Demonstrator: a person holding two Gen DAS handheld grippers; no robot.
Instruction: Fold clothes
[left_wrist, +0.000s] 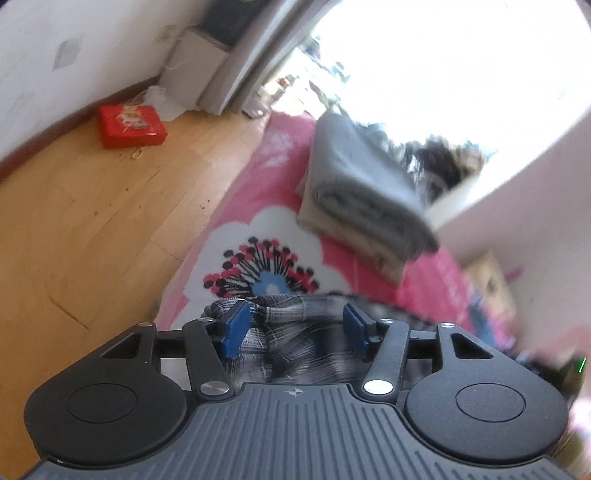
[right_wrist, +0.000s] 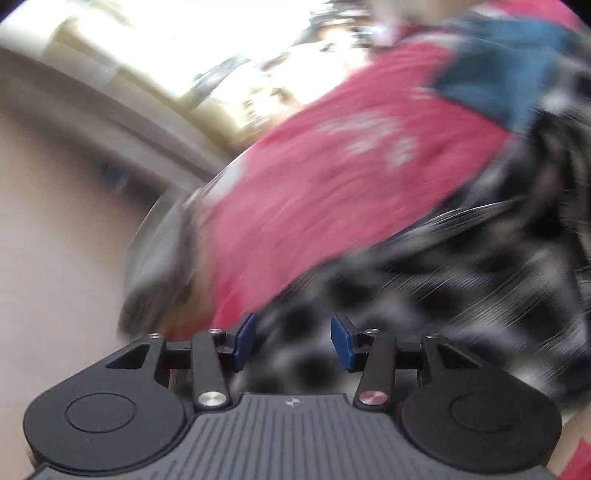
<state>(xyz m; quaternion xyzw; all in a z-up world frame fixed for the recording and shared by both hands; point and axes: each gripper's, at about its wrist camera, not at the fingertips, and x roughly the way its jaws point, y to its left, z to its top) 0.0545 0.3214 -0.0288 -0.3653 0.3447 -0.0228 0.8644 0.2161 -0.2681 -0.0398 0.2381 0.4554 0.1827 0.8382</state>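
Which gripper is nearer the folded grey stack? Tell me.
Left, probably. The left gripper faces the folded grey stack across the pink sheet; the right gripper's blurred view shows no clear stack.

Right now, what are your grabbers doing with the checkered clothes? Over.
Left gripper open, checkered garment between fingers. Right gripper open over same cloth, view blurred. Folded grey stack ahead on pink blanket.

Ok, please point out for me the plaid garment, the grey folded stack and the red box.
plaid garment (left_wrist: 295, 332), left wrist view, on the bunched cloth between the blue pads.
grey folded stack (left_wrist: 365, 192), left wrist view, on its top grey layer.
red box (left_wrist: 130, 124), left wrist view, on its top face.
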